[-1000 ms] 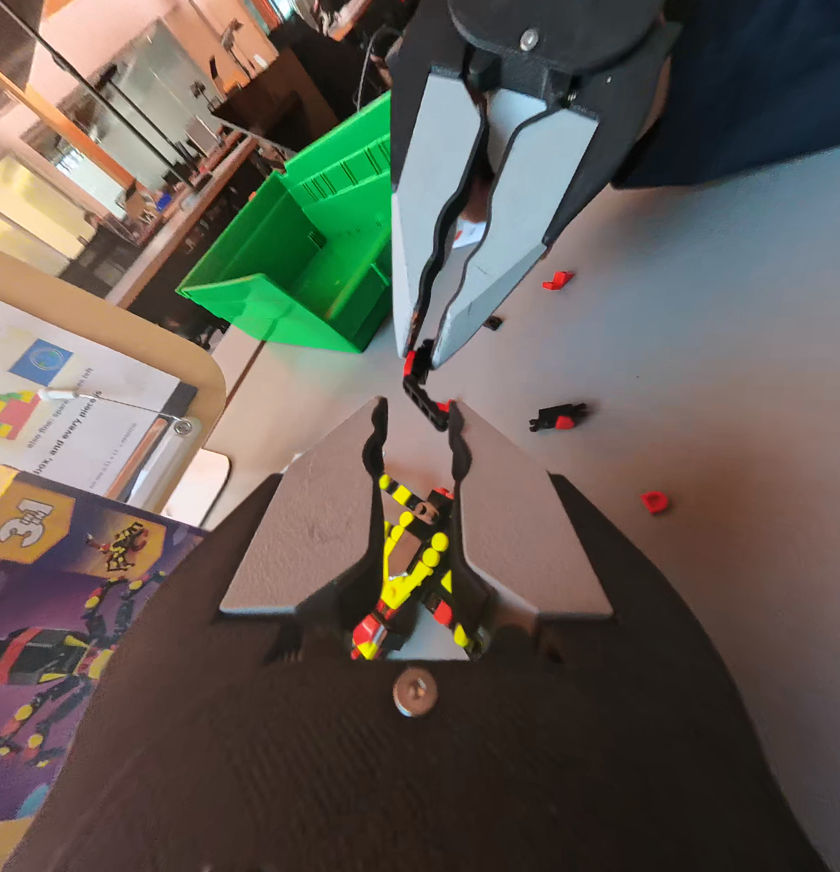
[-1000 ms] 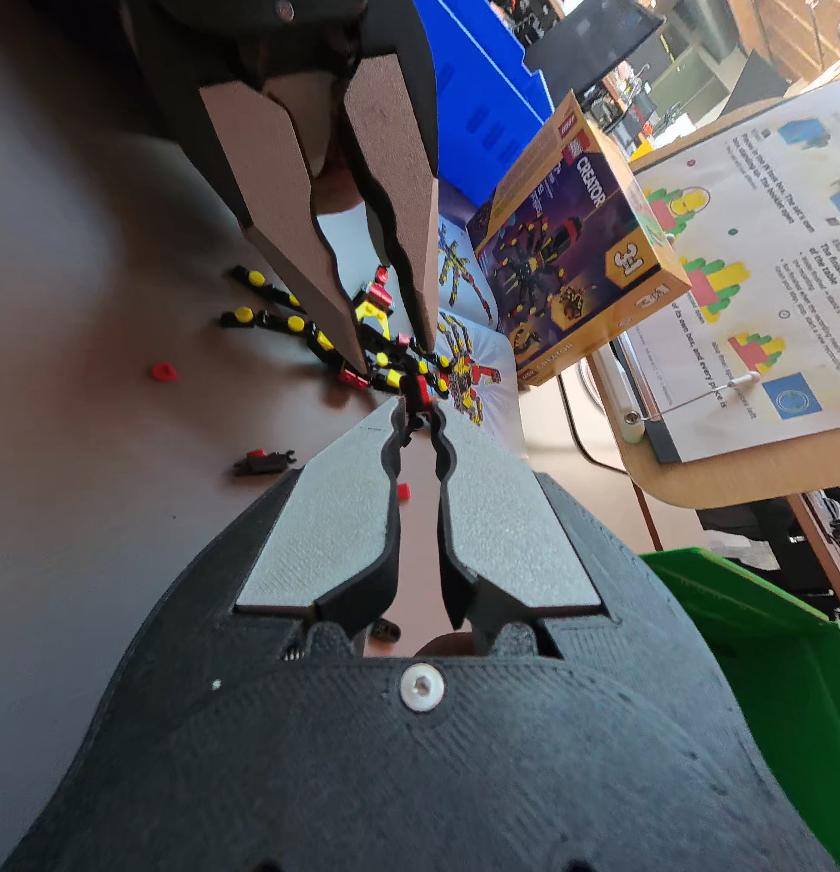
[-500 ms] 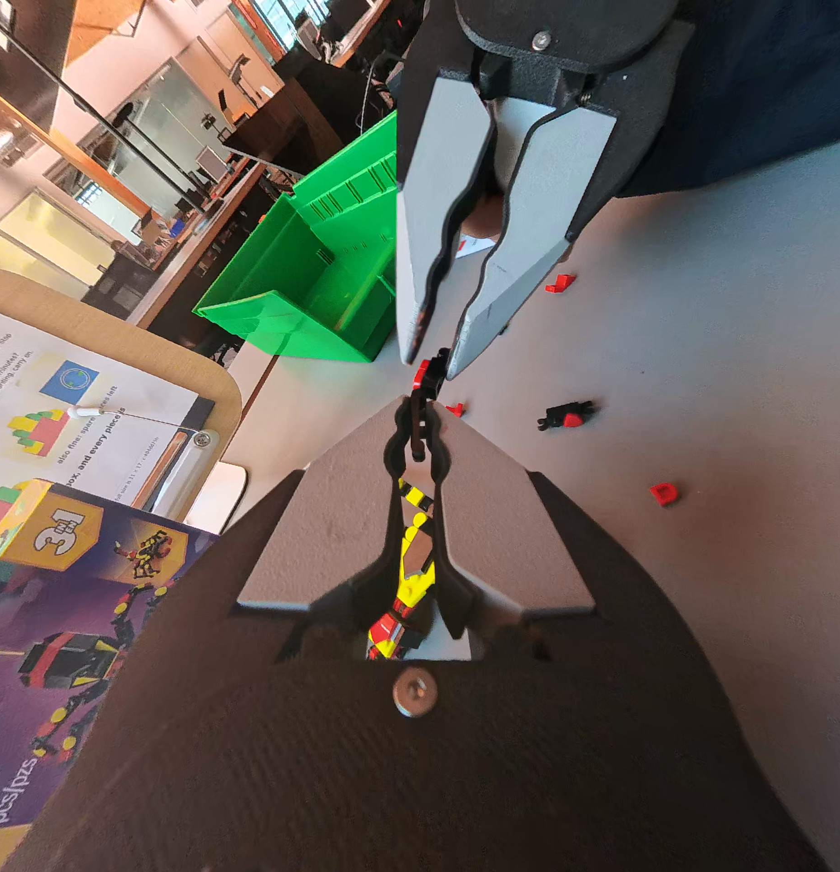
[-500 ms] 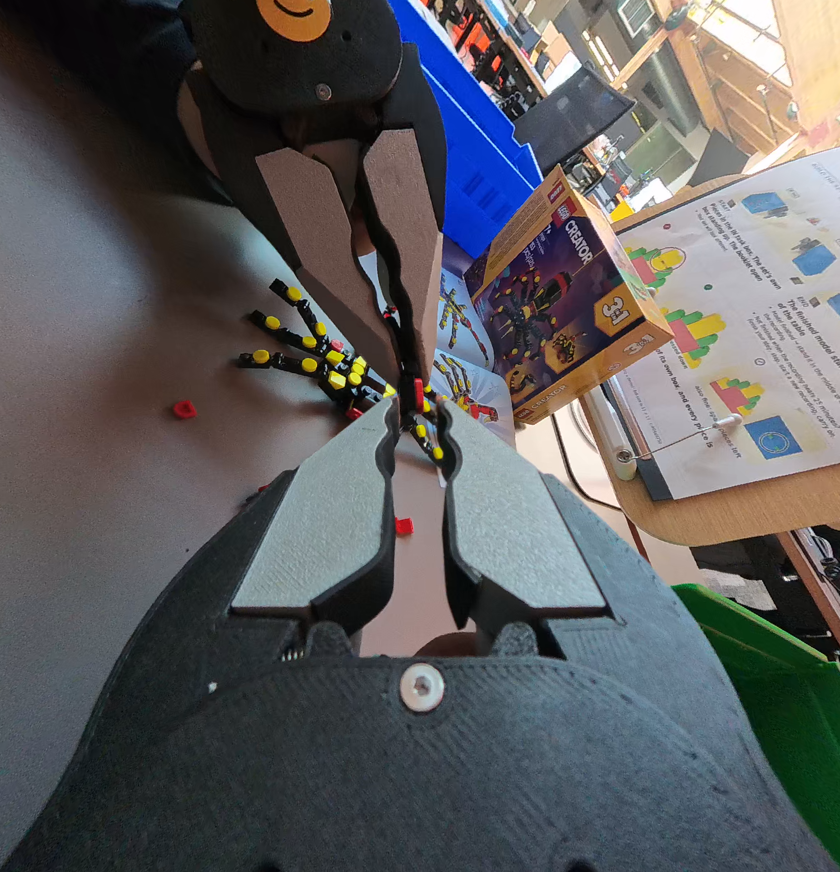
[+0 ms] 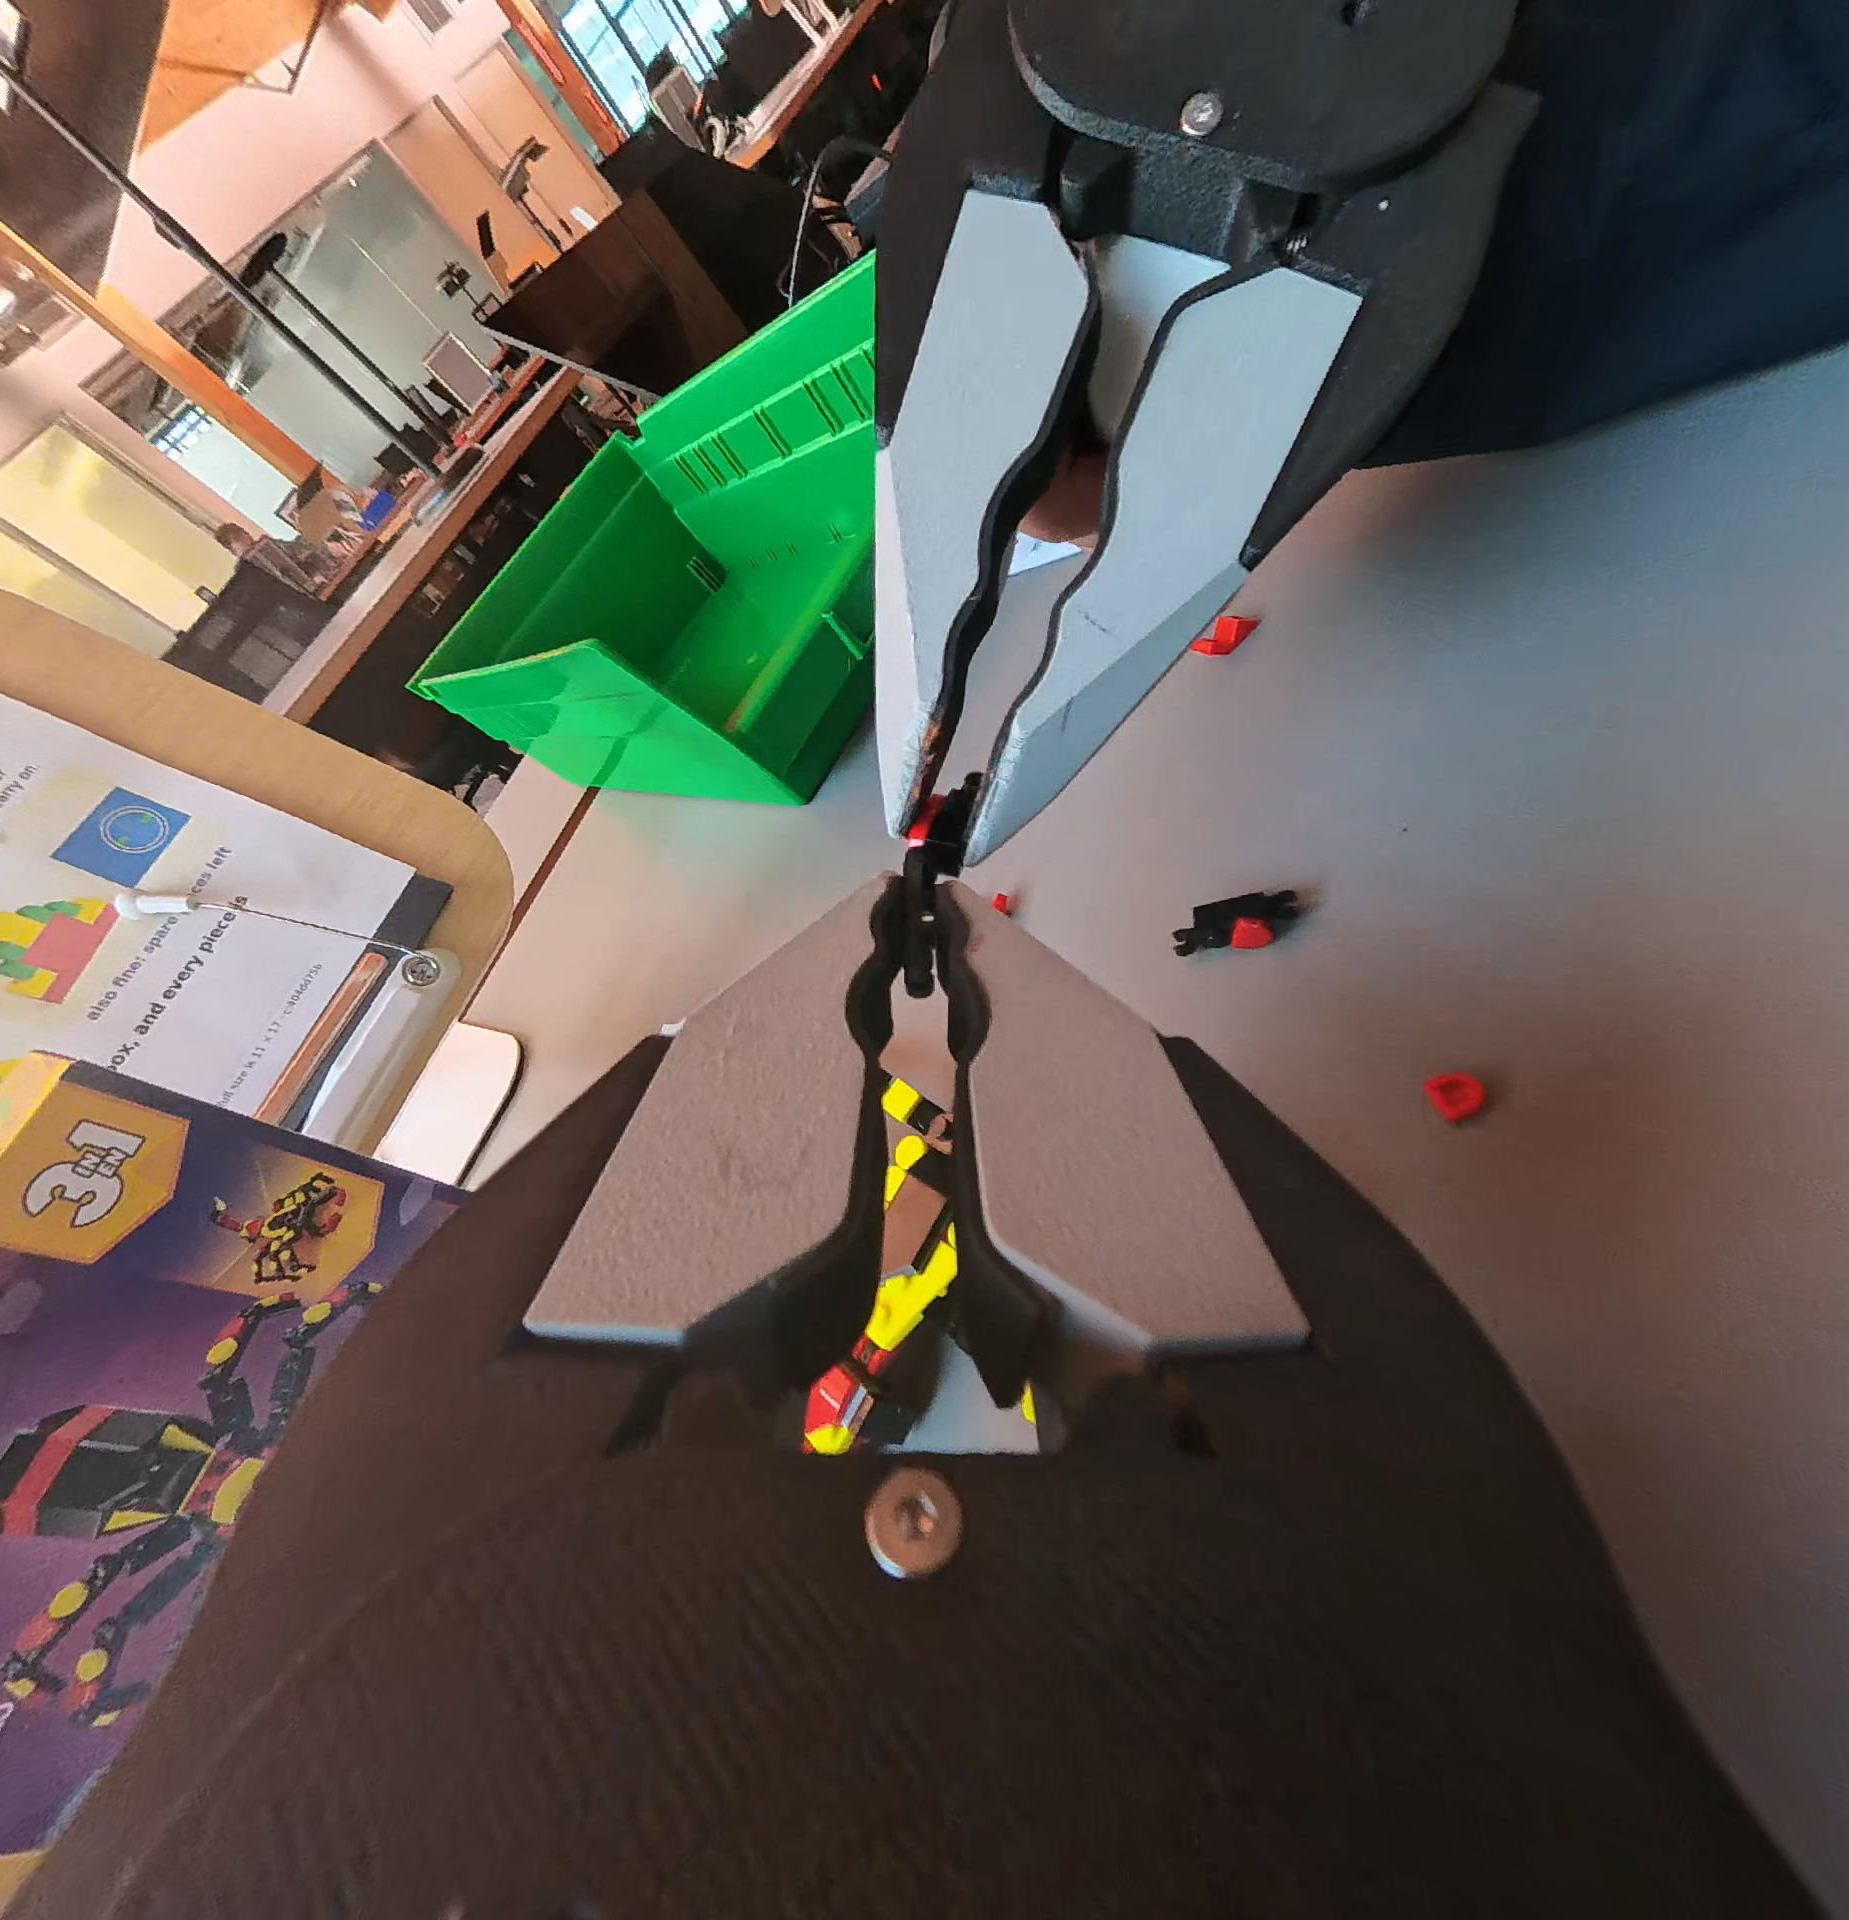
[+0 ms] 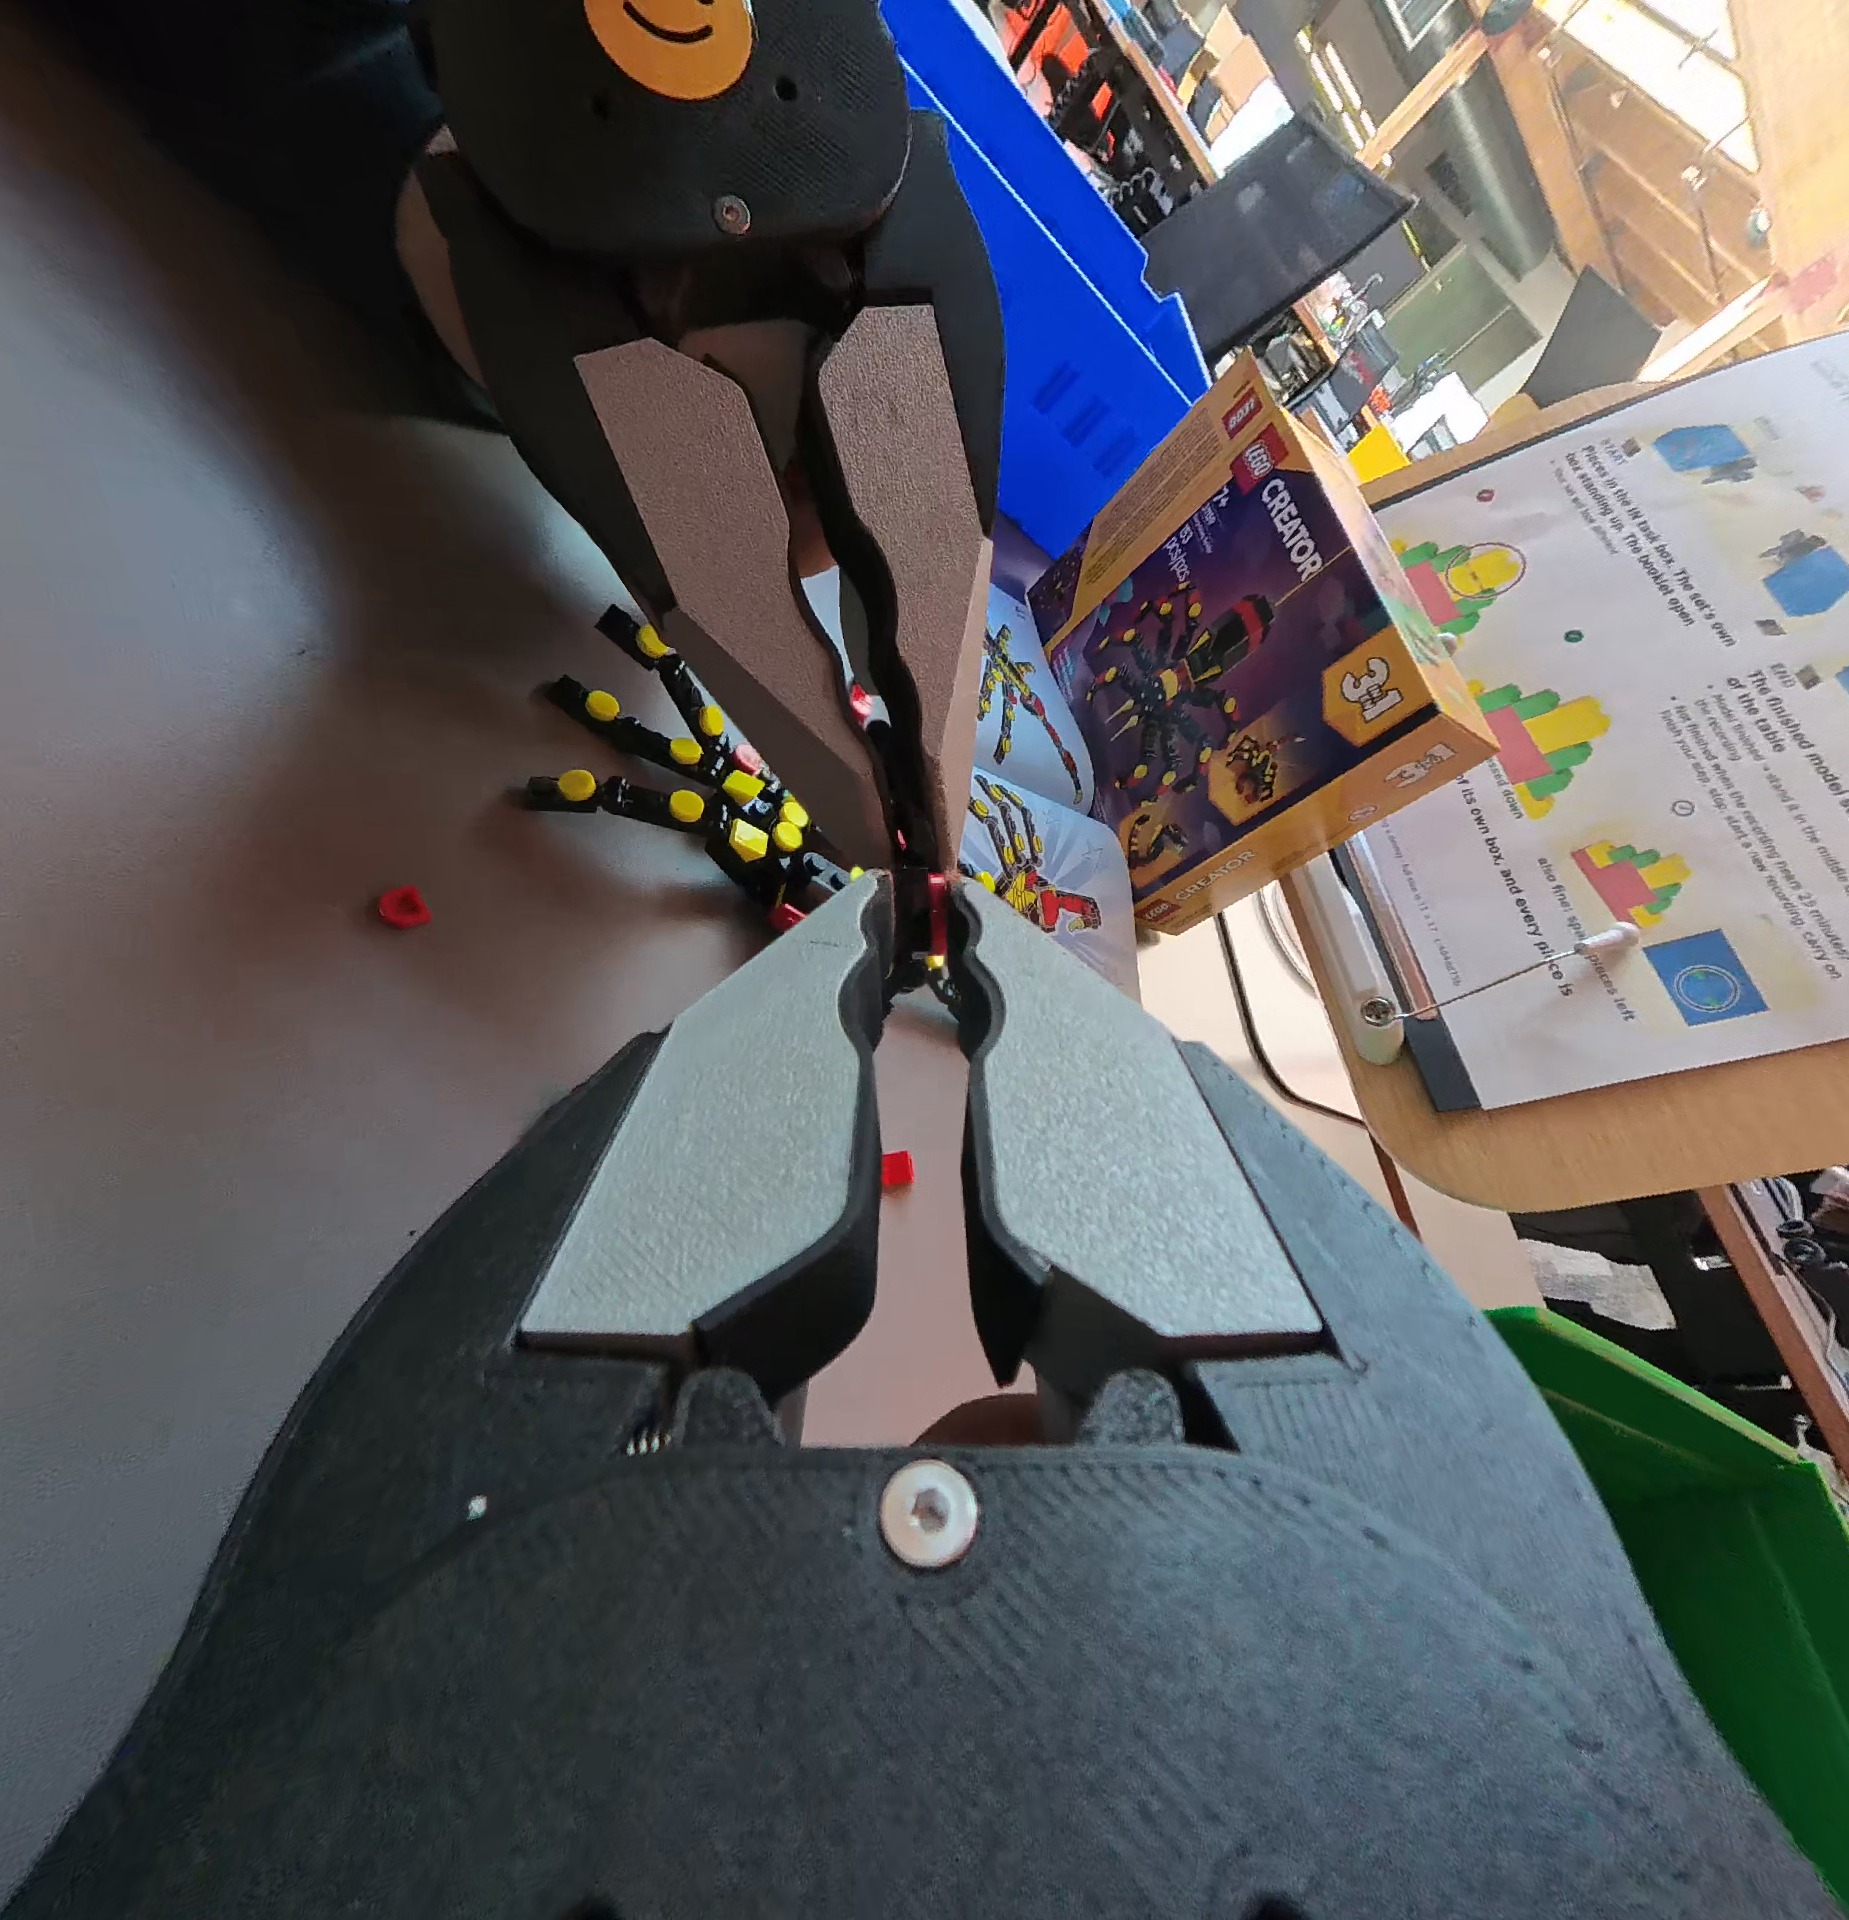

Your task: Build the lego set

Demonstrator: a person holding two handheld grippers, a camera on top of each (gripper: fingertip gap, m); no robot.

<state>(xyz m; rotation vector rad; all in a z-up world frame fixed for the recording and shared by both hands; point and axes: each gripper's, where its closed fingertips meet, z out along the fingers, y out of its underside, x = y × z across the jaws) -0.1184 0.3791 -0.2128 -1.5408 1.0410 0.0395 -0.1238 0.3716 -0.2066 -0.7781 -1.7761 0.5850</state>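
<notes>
The black, yellow and red Lego spider model [image 6: 681, 774] lies on the grey table [image 6: 172, 1039], its legs fanned to the left. In the left wrist view part of it [image 5: 904, 1309] shows between my left fingers. My left gripper [image 5: 915, 930] is shut on a thin black leg segment [image 5: 916, 951] of the model. My right gripper [image 6: 922, 914] meets it tip to tip and is shut on a small red and black piece [image 6: 930, 904] at the end of that leg. The right gripper also shows from above in the left wrist view [image 5: 941, 821]. The joint between the pieces is hidden by the fingertips.
Loose red pieces [image 5: 1455, 1096] [image 5: 1223, 634] and a black and red piece [image 5: 1232, 923] lie on the table to the right. A green bin [image 5: 691, 623], the Lego box [image 6: 1242, 665], an open booklet [image 6: 1045, 842], a clipboard with a sheet [image 6: 1626, 779] and a blue bin [image 6: 1055, 343] stand around. Only a small space, under 4 cm, lies between the two pairs of fingers.
My left gripper has closed from open onto the black leg segment. Both grippers have drawn together until their tips meet. The model's legs have shifted under the left gripper.
</notes>
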